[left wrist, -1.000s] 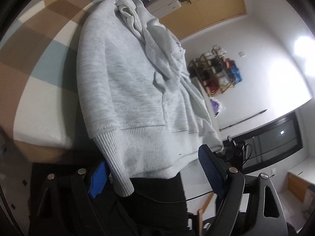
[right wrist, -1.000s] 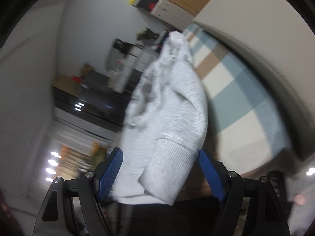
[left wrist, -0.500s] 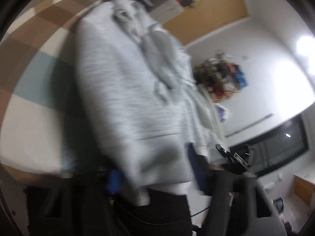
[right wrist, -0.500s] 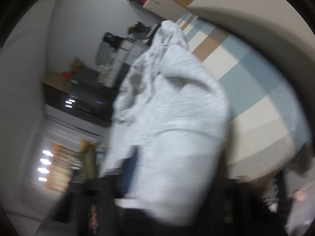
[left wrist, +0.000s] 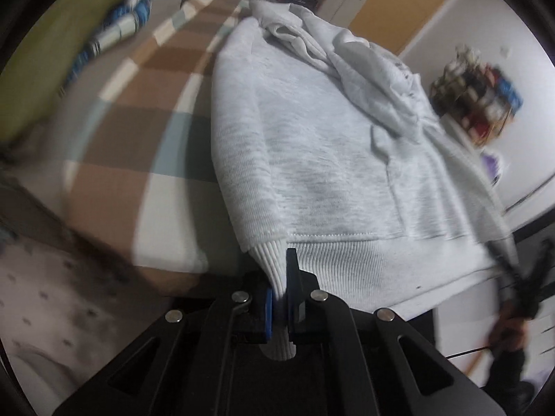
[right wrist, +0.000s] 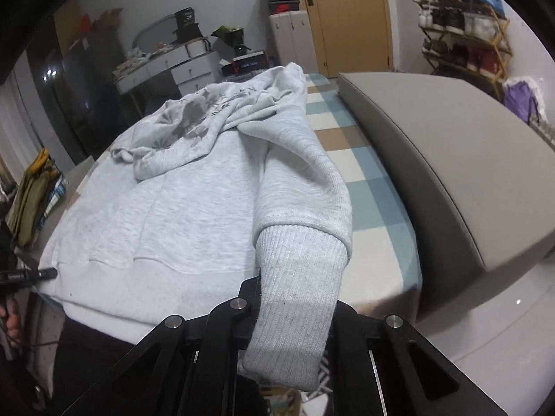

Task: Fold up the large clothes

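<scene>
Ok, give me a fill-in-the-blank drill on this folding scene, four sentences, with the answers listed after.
1. The light grey hoodie lies spread on a bed with a ____ cover.
2. The left gripper is shut on the ribbed ____ of one sleeve.
3. The right gripper grips the other sleeve's ribbed ____.
4. In the right wrist view, the hood shows a ____ print inside.

Missing words: checked; cuff; cuff; floral

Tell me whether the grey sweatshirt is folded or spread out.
Mostly spread: the sweatshirt lies flat on the checked bed, hood bunched, sleeves along its sides.
</scene>
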Action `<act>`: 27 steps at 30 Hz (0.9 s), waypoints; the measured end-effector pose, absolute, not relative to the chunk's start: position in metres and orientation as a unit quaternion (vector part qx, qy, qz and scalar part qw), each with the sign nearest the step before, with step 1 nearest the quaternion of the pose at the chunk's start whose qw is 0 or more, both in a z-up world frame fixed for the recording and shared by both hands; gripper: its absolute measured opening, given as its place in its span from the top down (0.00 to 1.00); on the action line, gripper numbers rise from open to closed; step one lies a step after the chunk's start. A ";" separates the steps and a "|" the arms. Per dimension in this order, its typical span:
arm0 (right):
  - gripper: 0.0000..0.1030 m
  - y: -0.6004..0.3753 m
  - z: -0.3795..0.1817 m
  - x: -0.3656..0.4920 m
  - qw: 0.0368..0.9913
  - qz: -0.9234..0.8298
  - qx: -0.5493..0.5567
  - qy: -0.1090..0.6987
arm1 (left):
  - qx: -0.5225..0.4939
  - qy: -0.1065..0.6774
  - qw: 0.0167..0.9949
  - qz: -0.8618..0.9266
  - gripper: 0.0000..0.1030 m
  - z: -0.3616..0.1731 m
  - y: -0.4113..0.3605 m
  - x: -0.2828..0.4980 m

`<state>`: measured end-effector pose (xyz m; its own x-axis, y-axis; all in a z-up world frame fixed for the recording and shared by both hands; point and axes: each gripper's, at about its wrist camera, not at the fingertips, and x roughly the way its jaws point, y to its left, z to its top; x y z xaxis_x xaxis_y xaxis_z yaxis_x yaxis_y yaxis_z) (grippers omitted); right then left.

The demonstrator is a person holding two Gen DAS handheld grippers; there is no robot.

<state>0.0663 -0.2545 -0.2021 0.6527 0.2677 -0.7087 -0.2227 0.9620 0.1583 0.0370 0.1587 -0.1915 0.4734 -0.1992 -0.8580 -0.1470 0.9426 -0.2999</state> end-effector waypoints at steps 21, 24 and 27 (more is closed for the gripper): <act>0.83 -0.245 -0.199 0.076 0.894 0.187 0.151 0.378 | -0.091 0.500 0.861 0.017 0.86 -0.178 0.139 0.028; 0.83 -0.242 -0.199 0.073 0.895 0.188 0.144 0.378 | -0.107 0.511 0.853 0.002 0.70 -0.182 0.136 0.031; 0.86 -0.245 -0.196 0.069 0.898 0.182 0.145 0.374 | -0.128 0.501 0.855 -0.024 0.70 -0.181 0.137 0.034</act>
